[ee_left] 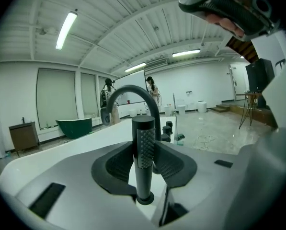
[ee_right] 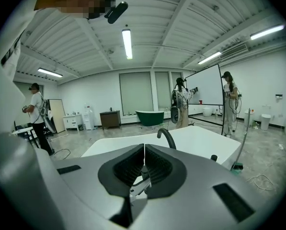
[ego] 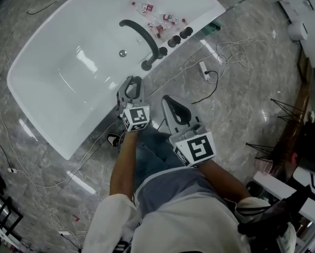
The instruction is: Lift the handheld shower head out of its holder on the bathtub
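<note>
Gripping the upright shower head (ee_left: pixel 143 128) is the left claw (ee_left: pixel 145 150).

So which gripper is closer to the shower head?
Left. The left gripper has the shower head standing right between its jaws on the tub. The right gripper is off the tub, over the floor, with its jaws together.

From where I stand, the right hand-held gripper (ee_right: pixel 144 150) holds its jaws pressed together, empty; past them sits the white bathtub (ee_right: pixel 200 143) with its black curved spout (ee_right: pixel 167 137).
</note>
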A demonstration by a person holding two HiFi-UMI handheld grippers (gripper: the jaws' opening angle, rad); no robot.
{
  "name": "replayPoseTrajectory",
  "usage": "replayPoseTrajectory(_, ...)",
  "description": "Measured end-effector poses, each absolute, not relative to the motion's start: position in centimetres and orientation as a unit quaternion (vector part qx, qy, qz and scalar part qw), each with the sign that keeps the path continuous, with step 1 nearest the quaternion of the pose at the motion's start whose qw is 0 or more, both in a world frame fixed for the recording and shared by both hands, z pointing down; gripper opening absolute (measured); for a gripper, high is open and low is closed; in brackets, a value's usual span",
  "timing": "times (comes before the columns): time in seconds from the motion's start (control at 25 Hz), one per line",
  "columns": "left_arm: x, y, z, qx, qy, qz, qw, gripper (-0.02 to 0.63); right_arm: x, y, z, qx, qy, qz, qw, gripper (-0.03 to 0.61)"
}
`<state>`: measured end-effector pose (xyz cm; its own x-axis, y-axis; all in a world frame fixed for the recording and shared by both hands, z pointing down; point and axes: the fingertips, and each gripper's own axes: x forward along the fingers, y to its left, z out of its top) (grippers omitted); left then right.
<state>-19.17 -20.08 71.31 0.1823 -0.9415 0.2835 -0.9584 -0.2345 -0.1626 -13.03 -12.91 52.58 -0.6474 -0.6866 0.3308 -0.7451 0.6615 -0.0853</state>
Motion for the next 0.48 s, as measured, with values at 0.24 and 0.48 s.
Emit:
replayPoseTrajectory(0.24, -20.0, -17.8, 59.4, 0.781, -0.617, 0.096, 0.01, 0.144, -12.8, -12.3, 48.1, 0.396, -0.904, 0.097, 0.126, 0.018)
replayPoseTrajectory(0.48, -19.8, -14.6, 44.8, 0.8, -0.597, 0.044, 0.035, 0.144, -10.8, -11.5, 39.2, 0.391, -0.911, 0.087, 0.099, 0.018)
